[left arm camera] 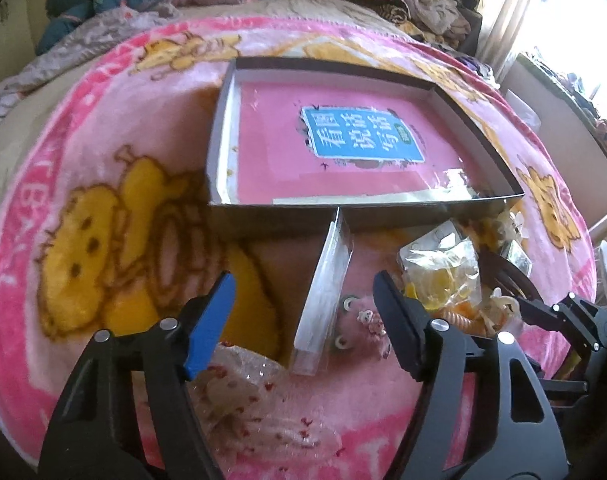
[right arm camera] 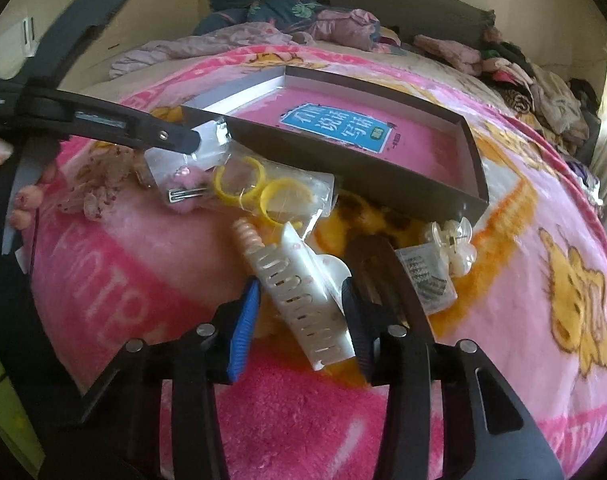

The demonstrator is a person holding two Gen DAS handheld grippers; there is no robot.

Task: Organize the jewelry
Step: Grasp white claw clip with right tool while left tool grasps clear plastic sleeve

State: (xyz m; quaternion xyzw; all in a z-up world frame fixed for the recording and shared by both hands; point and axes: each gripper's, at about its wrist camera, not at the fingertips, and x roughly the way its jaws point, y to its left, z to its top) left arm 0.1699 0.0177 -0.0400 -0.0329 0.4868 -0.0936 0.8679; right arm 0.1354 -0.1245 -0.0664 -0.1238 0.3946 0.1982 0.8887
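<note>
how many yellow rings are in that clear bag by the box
2. Both yellow rings sit side by side inside the clear bag in front of the box: one on the left, one on the right. More could be hidden underneath.

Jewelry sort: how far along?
Nothing sorted yet: the box holds only a pink book. In hand: right gripper jaws closed on the white hair claw; left gripper open around a clear packet. Remaining: yellow rings, clear clip, brown barrette, all outside the box.
</note>
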